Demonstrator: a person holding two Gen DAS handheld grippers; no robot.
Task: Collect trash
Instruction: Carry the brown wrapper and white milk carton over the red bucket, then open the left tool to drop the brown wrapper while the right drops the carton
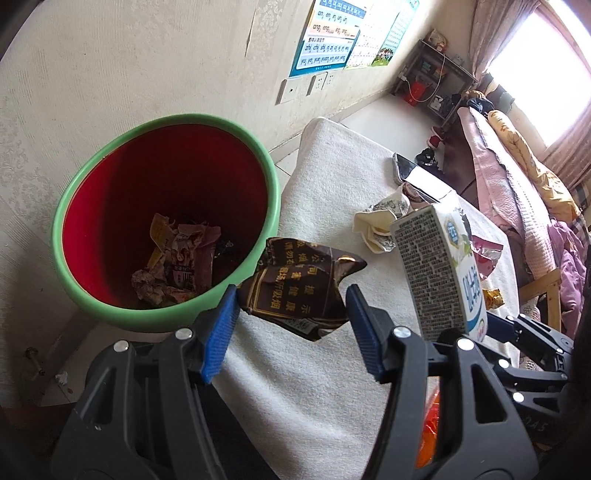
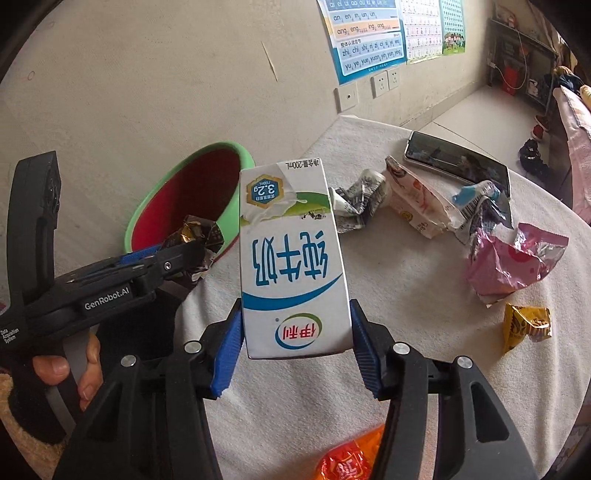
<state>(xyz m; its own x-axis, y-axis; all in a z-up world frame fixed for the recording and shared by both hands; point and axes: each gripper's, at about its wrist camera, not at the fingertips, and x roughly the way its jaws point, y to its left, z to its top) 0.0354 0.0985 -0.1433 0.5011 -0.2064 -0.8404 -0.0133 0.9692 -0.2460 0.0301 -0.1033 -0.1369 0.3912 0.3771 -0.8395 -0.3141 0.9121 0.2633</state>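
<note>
— White cloth covers the table (image 2: 424,332), bin (image 1: 166,218) beside it. Where's the trash?
— Left gripper (image 1: 291,314) pinches a crumpled wrapper (image 1: 295,291) near the rim; right gripper (image 2: 295,343) clamps a carton (image 2: 291,258) low across its sides. Both look light; the carton seems stiffer.

A phone (image 2: 458,162) is seen lying flat, screen up, on the far part of a white cloth-covered table (image 2: 424,295). On the wall behind, a blue pinyin chart (image 2: 365,37) is hung, with a second chart (image 2: 424,29) beside it, and white sockets (image 2: 386,83) are mounted just below. In the far corner a dark shelf unit (image 1: 432,81) is stood. Pink bedding (image 1: 495,166) is draped near a bright window (image 1: 543,70). Shoes (image 1: 436,138) are left on the floor.
</note>
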